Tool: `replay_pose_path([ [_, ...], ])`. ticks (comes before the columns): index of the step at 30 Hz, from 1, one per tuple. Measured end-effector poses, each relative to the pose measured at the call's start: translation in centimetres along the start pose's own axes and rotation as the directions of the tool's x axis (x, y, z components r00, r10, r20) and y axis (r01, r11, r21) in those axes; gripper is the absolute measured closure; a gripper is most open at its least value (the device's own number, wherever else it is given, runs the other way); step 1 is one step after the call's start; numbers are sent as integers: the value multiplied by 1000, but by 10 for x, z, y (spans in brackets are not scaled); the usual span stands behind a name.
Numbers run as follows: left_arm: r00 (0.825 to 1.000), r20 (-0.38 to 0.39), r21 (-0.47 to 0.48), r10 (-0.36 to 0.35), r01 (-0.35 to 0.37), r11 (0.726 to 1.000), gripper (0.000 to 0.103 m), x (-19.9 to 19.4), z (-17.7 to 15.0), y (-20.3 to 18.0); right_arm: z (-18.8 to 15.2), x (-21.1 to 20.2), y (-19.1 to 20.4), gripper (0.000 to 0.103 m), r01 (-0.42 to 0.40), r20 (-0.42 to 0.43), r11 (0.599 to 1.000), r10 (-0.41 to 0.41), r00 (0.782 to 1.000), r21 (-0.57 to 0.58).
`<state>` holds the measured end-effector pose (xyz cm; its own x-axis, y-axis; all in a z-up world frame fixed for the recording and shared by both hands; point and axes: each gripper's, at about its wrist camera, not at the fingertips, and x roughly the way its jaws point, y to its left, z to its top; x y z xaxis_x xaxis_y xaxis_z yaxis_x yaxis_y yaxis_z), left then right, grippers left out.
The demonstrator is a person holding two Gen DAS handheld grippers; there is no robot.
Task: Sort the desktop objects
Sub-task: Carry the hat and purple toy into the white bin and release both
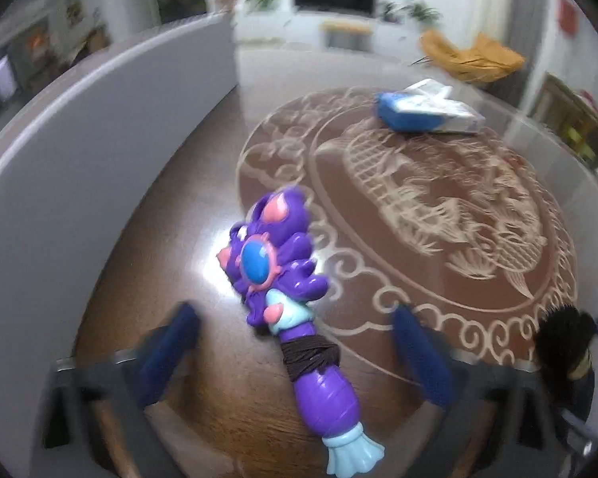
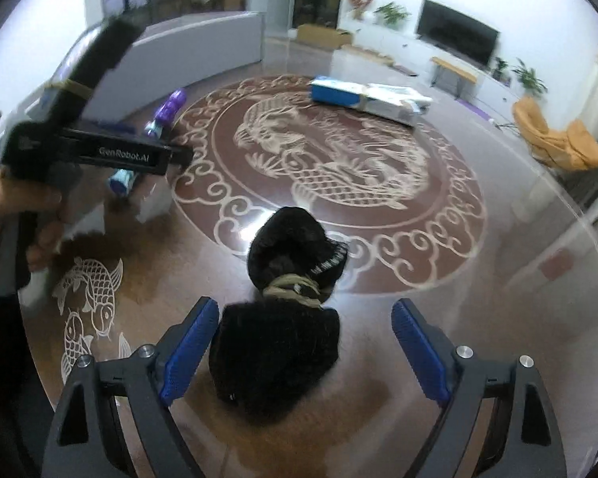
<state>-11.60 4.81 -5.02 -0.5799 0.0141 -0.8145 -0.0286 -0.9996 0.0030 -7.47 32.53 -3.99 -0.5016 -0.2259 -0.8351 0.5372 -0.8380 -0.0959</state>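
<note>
Left tool: jaws apart, straddling purple toy wand on tabletop, ungripped | Right tool: open around black bundle, 12 o'clock of it | Wand rigid, light, slick; take banded handle | Bundle soft; pinch at tie.

The worktop looks like dark wood under a glossy, glass-like layer that reflects light. The purple toy wand is smooth shiny plastic, with dark string wound around its handle. The black bundle looks like fuzzy, matt cloth. The blue fingers have ribbed pads.
</note>
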Motion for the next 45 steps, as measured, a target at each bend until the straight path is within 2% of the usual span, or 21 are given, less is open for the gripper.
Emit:
replay_pose_path([
  [1, 1000, 11, 32, -16, 16, 999, 76, -4, -1, 0, 1, 2, 0, 35, -20, -1, 1000, 20, 1000, -2],
  [2, 999, -4, 44, -46, 46, 998, 83, -7, -2, 3, 1, 3, -1, 71, -33, -8, 999, 33, 999, 11],
  [3, 997, -11, 42, -79, 79, 996, 83, -10, -4, 7, 1, 5, -3, 70, -38, -35, 998, 39, 999, 41],
  [5, 987, 2, 12, -159, 159, 987, 84, -21, -12, 20, 2, -3, -8, 71, -48, -18, 994, 50, 999, 96],
  [10, 964, 98, -48, -249, 254, 966, 84, -70, -29, 51, 12, -34, -9, 71, -65, 60, 990, 57, 997, 129],
  [15, 929, 218, -107, -298, 326, 939, 84, -127, -24, 84, 53, -59, 6, 71, -103, 149, 988, 86, 985, 112],
  [18, 919, 277, -142, -280, 328, 934, 84, -156, -12, 120, 97, -69, 36, 71, -153, 208, 987, 139, 968, 51],
  [20, 923, 304, -163, -234, 293, 942, 84, -170, -3, 148, 122, -74, 61, 71, -185, 238, 983, 177, 955, 10],
  [22, 936, 309, -189, -169, 235, 954, 84, -178, 3, 182, 150, -79, 96, 70, -237, 268, 971, 238, 933, -40],
  [24, 951, 290, -235, -108, 180, 955, 84, -177, 9, 221, 183, -77, 137, 70, -292, 286, 951, 308, 907, -98],
  [27, 975, 219, -275, -29, 91, 957, 84, -160, 18, 267, 227, -63, 189, 70, -325, 277, 931, 360, 891, -166],
  [29, 986, 164, -284, -15, 62, 957, 84, -142, 21, 286, 250, -48, 213, 70, -327, 255, 927, 367, 895, -186],
  [32, 996, 78, -289, -42, 63, 955, 83, -112, 21, 298, 282, -13, 247, 68, -254, 199, 939, 301, 933, -231],
  [34, 999, 6, -298, -46, 46, 954, 81, -92, 19, 298, 294, 17, 260, 62, -229, 131, 943, 266, 955, -242],
  [35, 999, -14, -297, -40, 34, 954, 78, -85, 18, 296, 297, 29, 263, 54, -224, 101, 945, 254, 962, -240],
  [37, 999, -43, -289, -15, 2, 957, 55, -76, 15, 294, 301, 49, 266, 41, -202, 64, 953, 222, 973, -226],
  [38, 999, -42, -286, 12, -23, 958, 50, -79, 13, 293, 301, 53, 264, 36, -201, 65, 955, 220, 973, -218],
  [40, 998, 4, -292, 60, -56, 955, 19, -90, 14, 291, 298, 50, 254, 29, -217, 96, 958, 238, 967, -188],
  [42, 993, 48, -292, 110, -92, 952, 10, -99, 13, 289, 288, 35, 238, 21, -232, 162, 959, 258, 952, -163],
  [43, 989, 67, -294, 133, -107, 950, 10, -104, 11, 287, 285, 31, 227, 16, -226, 191, 961, 254, 948, -157],
  [45, 987, 90, -309, 130, -96, 946, 10, -112, 7, 279, 270, 16, 208, 5, -199, 252, 970, 229, 940, -141],
])
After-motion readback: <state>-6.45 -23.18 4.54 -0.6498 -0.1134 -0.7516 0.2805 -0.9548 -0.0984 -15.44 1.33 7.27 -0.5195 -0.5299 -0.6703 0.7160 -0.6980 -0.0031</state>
